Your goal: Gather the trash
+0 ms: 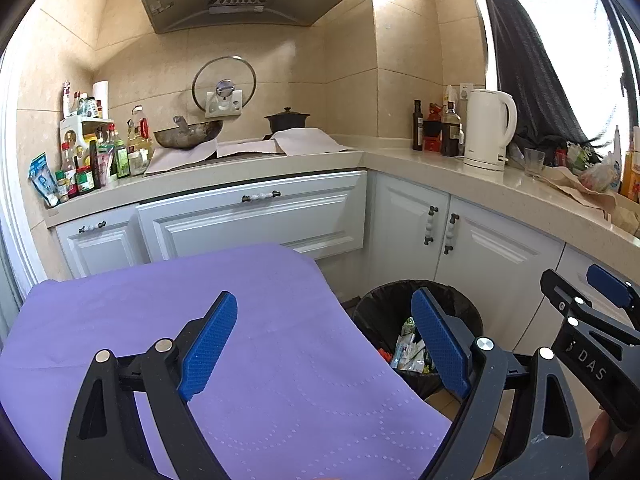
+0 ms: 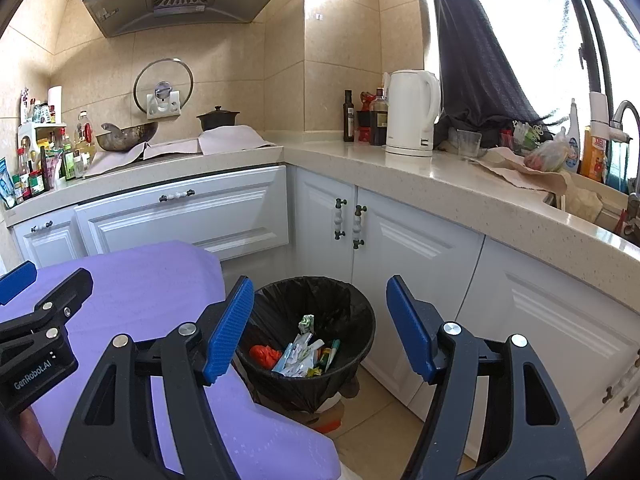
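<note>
Two grippers showing: left gripper (image 1: 324,340), right gripper (image 2: 320,328). One trash bin (image 2: 360,312) sitting with one red wrapper (image 2: 265,355) inside. One kettle (image 2: 412,114), one wok (image 2: 126,135), one black pot (image 2: 218,118), one glass lid (image 2: 163,86) hanging, one purple cloth (image 1: 160,312) lying.

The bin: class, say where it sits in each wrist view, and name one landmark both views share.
Left wrist: the bin is lower right of centre, beside the purple table, partly hidden by a tool finger.
Right wrist: the bin is at lower centre, seen between the two open fingers, its trash in view.
Shared landmark: the white kettle on the counter.
</note>
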Demonstrator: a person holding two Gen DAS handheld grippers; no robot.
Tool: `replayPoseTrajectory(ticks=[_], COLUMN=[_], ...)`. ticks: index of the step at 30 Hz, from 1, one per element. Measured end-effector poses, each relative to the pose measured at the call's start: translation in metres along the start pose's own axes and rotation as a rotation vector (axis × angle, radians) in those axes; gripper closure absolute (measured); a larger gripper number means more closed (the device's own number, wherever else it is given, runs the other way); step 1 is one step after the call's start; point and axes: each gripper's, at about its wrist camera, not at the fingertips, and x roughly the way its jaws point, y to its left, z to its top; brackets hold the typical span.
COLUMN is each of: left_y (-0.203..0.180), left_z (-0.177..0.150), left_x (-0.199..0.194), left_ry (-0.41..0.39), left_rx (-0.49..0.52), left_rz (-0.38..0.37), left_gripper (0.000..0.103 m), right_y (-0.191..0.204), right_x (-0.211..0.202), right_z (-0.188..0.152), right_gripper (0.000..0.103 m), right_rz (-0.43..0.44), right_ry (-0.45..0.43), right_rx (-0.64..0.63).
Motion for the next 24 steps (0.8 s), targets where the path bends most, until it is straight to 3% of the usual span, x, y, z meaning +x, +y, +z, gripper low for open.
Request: replayPoseTrajectory(ticks=[12, 17, 19, 21, 24], left_y=[0.003, 0.015, 0.030, 0.058, 0.102], left_z=[-0.003, -0.009, -0.012, -0.018, -0.027], left_x=[0.000, -0.001, -0.002, -0.001, 0.005], left_ry=[0.020, 0.061, 0.066, 0.078, 0.124], left_rx=[0.002, 0.016, 0.005, -0.007, -0.040], left_rz=[-0.016, 0.014, 0.043, 0.122, 0.198], left_gripper=[0.014, 0.014, 0.014, 0.014, 0.014], right_y=[0.001, 0.013, 0.030, 0.051, 0.097], right_x=[-0.001, -0.003, 0.000, 0.004, 0.022], right_z=[0.000, -0.004, -0.004, -0.004, -0.002], right_gripper=[0.036, 0.035, 0.025, 0.017, 0.008], right_rz=[0.004, 0.046, 0.092, 0.139, 0.257], right_ry=[0.000, 0.013, 0.026, 0.049, 0.102], right_rx=[0.000, -0.002, -0.017, -0.041, -0.072])
